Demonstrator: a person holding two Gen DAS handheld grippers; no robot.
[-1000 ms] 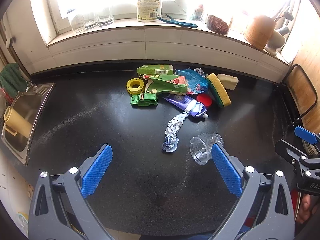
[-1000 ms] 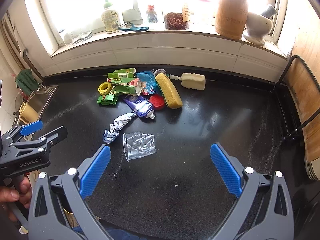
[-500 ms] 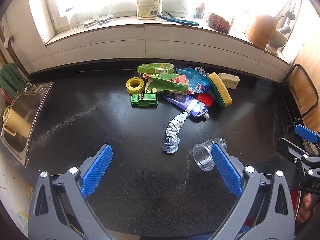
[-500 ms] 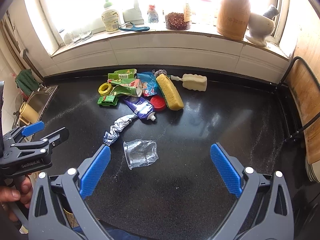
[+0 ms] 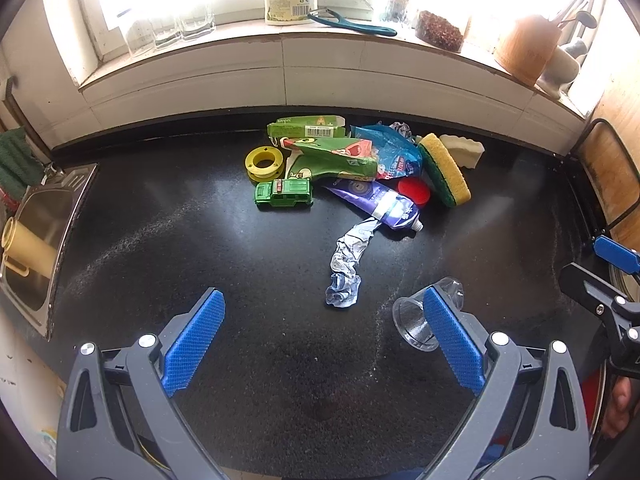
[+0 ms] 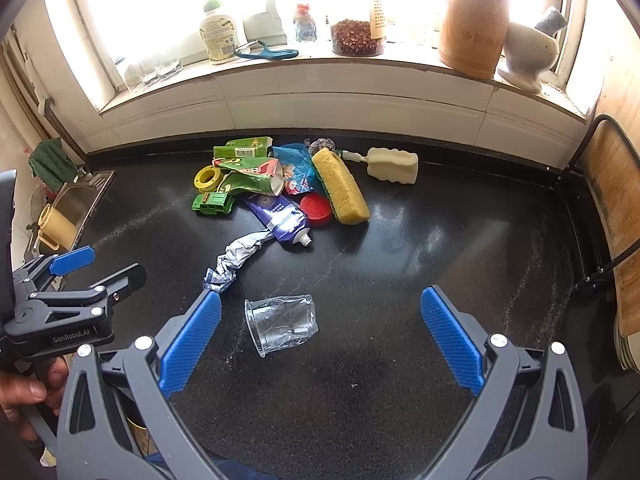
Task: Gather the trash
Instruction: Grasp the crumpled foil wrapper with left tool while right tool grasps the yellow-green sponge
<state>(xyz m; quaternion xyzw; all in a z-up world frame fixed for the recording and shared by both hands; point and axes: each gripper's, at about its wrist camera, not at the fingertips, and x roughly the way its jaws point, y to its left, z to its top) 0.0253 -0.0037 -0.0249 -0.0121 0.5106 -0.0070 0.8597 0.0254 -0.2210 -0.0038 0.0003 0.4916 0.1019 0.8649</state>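
Observation:
A crushed clear plastic cup [image 6: 282, 322] lies on its side on the black counter [image 6: 400, 272], just ahead of my open, empty right gripper [image 6: 320, 320], nearer its left finger. In the left wrist view the cup [image 5: 416, 322] is partly behind the right finger of my open, empty left gripper [image 5: 324, 322]. A crumpled foil wrapper [image 5: 346, 266] lies ahead of the left gripper. Behind it is a pile: purple tube [image 5: 378, 200], green cartons [image 5: 332, 158], blue bag [image 5: 390, 150] and red lid [image 5: 414, 192].
A green toy car [image 5: 284, 194], yellow tape reel [image 5: 264, 162], yellow-green sponge [image 5: 444, 168] and white sponge brush [image 6: 394, 164] lie by the pile. A sink [image 5: 34, 240] with a yellow mug is at the left. A wire rack [image 6: 604, 200] stands at the right.
Both grippers have moved forward toward the clutter, which looks larger and lower in both views. The cup now sits close between the right gripper's fingers. Both stay open.

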